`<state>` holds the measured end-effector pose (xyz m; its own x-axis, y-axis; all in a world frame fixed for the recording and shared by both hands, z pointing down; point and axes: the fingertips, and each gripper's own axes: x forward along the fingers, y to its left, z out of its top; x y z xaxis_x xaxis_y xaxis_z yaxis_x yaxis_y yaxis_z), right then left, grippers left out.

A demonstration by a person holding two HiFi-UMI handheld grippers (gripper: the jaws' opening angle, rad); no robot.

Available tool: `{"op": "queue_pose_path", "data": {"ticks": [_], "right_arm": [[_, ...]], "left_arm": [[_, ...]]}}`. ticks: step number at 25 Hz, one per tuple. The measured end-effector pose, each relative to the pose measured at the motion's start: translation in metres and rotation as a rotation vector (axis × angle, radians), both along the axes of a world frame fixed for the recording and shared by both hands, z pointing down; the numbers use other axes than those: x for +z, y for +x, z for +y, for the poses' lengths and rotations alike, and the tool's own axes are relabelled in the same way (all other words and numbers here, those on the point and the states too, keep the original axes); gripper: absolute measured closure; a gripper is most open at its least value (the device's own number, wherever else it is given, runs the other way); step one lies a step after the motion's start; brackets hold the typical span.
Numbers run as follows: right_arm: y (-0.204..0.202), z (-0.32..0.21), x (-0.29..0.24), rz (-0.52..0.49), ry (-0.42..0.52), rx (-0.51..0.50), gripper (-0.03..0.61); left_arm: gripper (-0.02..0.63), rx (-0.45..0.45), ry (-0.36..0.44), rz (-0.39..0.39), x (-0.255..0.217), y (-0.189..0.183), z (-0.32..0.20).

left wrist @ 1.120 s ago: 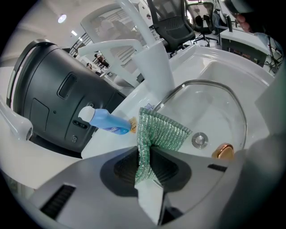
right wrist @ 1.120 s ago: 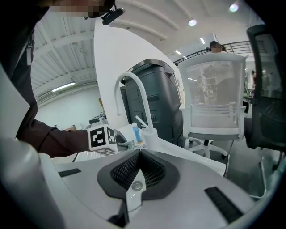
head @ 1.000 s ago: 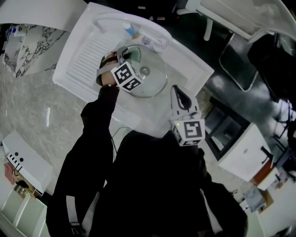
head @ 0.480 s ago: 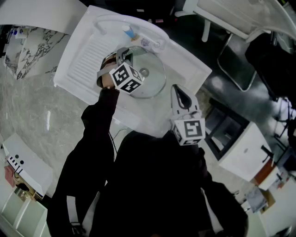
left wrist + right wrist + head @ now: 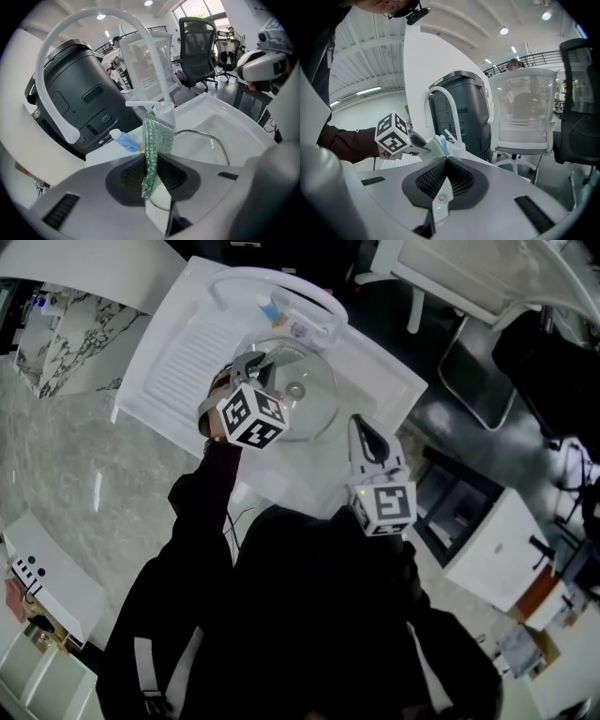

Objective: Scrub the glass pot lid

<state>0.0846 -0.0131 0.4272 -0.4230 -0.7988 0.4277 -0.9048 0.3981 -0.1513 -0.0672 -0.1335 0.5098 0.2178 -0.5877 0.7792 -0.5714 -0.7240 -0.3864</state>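
Note:
The round glass pot lid [image 5: 305,404] lies in the white sink [image 5: 178,362], its knob [image 5: 296,388] facing up. My left gripper [image 5: 261,360] hangs over the lid's left part, shut on a green scrub cloth [image 5: 278,356]. In the left gripper view the cloth [image 5: 153,137] stands pinched between the jaws of that gripper [image 5: 152,161], with the lid's metal rim [image 5: 212,136] beyond. My right gripper [image 5: 360,426] sits off the lid's right edge, apart from it. In its own view the right gripper [image 5: 446,161] is shut with nothing in it.
A white arched faucet [image 5: 281,285] stands at the sink's far side, with a blue bottle [image 5: 271,308] beside it. The ribbed drainboard [image 5: 183,357] lies left of the basin. A dark grey machine [image 5: 79,93] and office chairs [image 5: 199,47] stand behind the sink.
My left gripper has drawn back a little toward me over the lid's left side, still holding the cloth. The right gripper has stayed put.

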Motion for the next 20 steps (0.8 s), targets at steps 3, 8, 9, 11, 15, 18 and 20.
{"op": "queue_pose_path", "data": {"ticks": [3, 8, 9, 11, 15, 18, 20], "right_arm": [[-0.001, 0.007, -0.002, 0.009, 0.005, -0.001, 0.574], [-0.001, 0.018, -0.003, 0.017, 0.009, 0.001, 0.575], [-0.001, 0.02, -0.004, 0.018, 0.009, 0.003, 0.575], [0.001, 0.023, -0.005, 0.02, 0.009, 0.009, 0.575], [0.011, 0.031, -0.005, 0.03, 0.009, 0.024, 0.574], [0.015, 0.034, -0.005, 0.034, 0.002, 0.035, 0.574], [0.017, 0.037, -0.004, 0.034, -0.002, 0.041, 0.574]], "left_arm": [[0.543, -0.016, -0.02, 0.044, -0.003, 0.004, 0.017], [0.543, -0.052, -0.102, 0.159, 0.01, 0.023, 0.056], [0.543, -0.06, -0.124, 0.182, 0.016, 0.028, 0.065], [0.543, -0.076, -0.172, 0.223, 0.03, 0.037, 0.082], [0.543, -0.11, -0.248, 0.267, 0.059, 0.05, 0.107], [0.543, -0.127, -0.292, 0.291, 0.075, 0.057, 0.118], [0.543, -0.139, -0.319, 0.306, 0.085, 0.061, 0.124]]}}
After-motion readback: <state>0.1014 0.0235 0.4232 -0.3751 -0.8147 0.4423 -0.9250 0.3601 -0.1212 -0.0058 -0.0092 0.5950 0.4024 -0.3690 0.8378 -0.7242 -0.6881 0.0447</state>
